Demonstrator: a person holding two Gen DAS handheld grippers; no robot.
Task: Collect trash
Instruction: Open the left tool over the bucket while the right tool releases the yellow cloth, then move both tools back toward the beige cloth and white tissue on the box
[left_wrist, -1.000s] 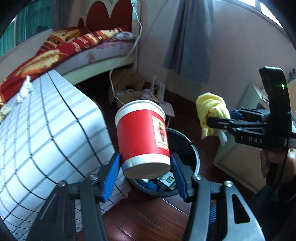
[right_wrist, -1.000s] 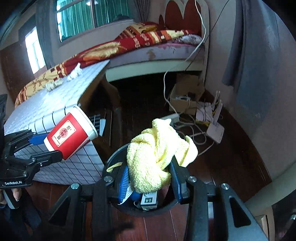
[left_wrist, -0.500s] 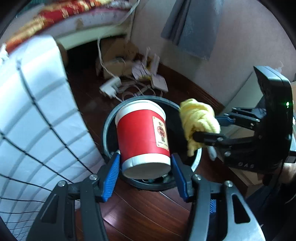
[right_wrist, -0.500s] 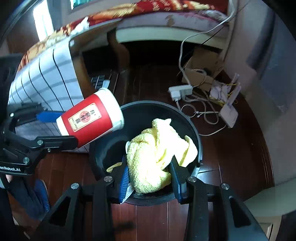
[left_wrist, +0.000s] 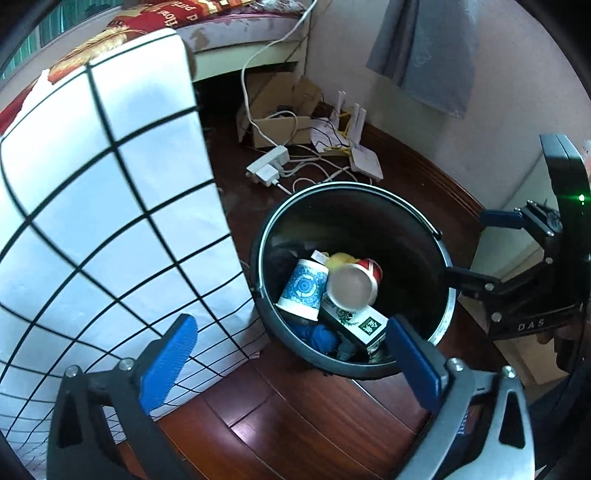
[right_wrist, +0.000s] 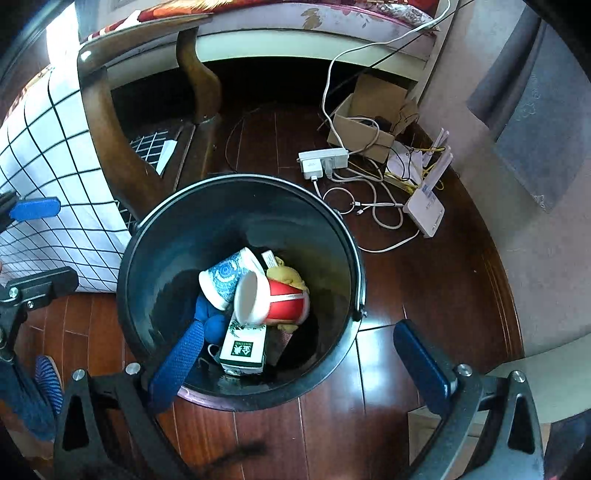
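Both my grippers, left (left_wrist: 291, 354) and right (right_wrist: 295, 354), jaws spread, holding nothing | red paper cup (right_wrist: 273, 301) on its side in black bin (right_wrist: 155, 236), frame centre, over yellow cloth (right_wrist: 286, 275) | cup likely light, crushable: I'd pinch mid-wall; cloth soft, bunch anywhere.

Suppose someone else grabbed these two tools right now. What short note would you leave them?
Left tool: open, holding nothing, above the near rim of the bin.
Right tool: open, holding nothing, also over the bin.
Red cup: in the bin, on its side, atop a green-and-white carton.
Yellow cloth: in the bin, mostly under the red cup.
Blue patterned cup: in the bin too.
Done: cup and cloth are binned.
Left: no other trash shows in these views; look around the room before stopping.
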